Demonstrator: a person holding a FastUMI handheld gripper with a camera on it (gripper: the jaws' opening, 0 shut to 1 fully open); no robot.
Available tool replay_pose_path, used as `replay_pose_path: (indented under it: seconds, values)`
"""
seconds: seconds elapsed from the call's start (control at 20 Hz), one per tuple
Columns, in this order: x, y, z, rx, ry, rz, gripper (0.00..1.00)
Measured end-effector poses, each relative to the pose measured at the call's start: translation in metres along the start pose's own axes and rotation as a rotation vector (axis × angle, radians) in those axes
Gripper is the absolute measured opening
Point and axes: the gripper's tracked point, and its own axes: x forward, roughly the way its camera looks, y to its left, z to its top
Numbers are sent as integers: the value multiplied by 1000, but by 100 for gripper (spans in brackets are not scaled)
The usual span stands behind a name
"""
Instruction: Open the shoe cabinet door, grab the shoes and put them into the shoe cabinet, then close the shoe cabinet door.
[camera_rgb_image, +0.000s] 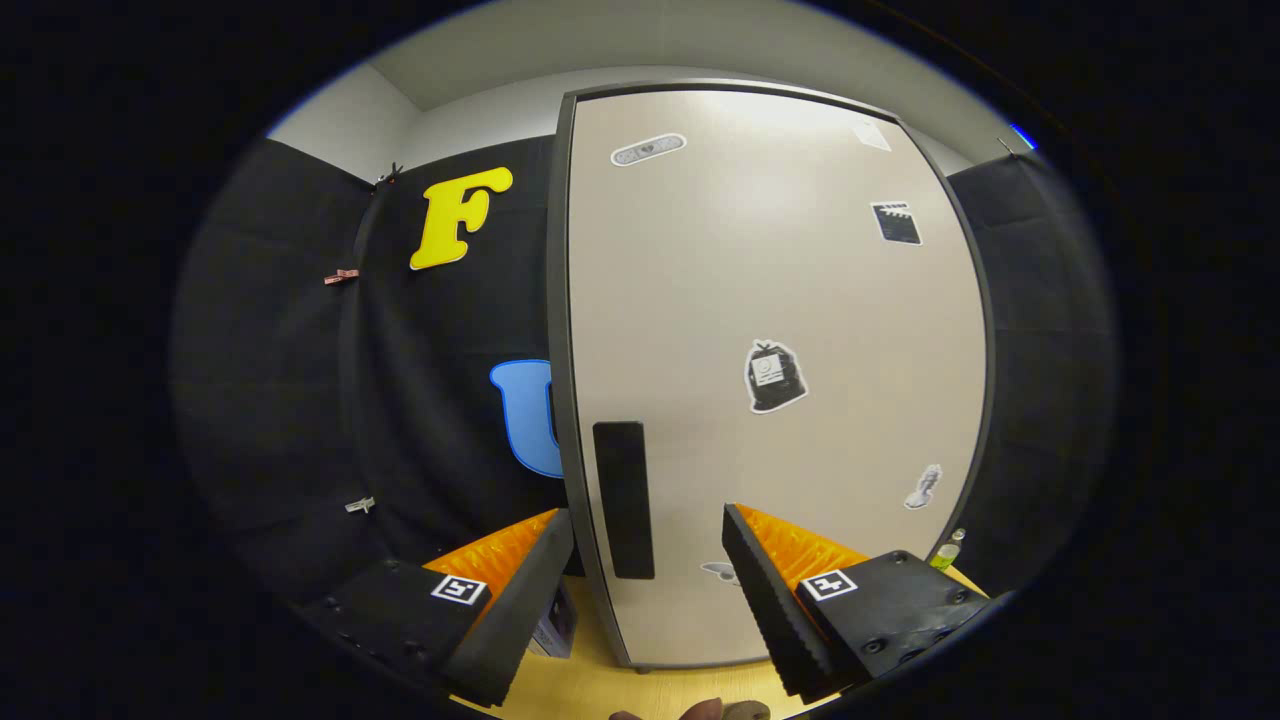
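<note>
- Two fingers of the tongs are seen in the gripper view, spread wide apart with nothing held between them; each has a black ribbed pad, an orange back and a small square marker.
- Between the fingertips and just ahead of them, the black vertical handle of the shoe cabinet door is framed, not touched by either finger.
- Shut is how the pale beige door appears, set in a dark frame, with its handle near its left edge.
- Several stickers are spread over the door, among them a dark one near its middle.
- Wooden table surface is seen under the cabinet, whose base stands on it.
- Beside the cabinet's lower right corner, a small greenish bottle is glimpsed.
- What lies at the near table edge is too cut off to be told.
</note>
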Motion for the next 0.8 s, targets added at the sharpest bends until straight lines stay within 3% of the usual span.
replay_pose_path:
  seconds: [0.2, 0.45, 0.65, 0.8]
  values:
    - [33, 4, -17, -12, 20, -13, 98]
    - [53, 8, -21, 11, 5, -29, 53]
    - [56, 6, -18, -5, -27, -41, 36]
    - [51, 6, -19, -42, -23, -23, 29]
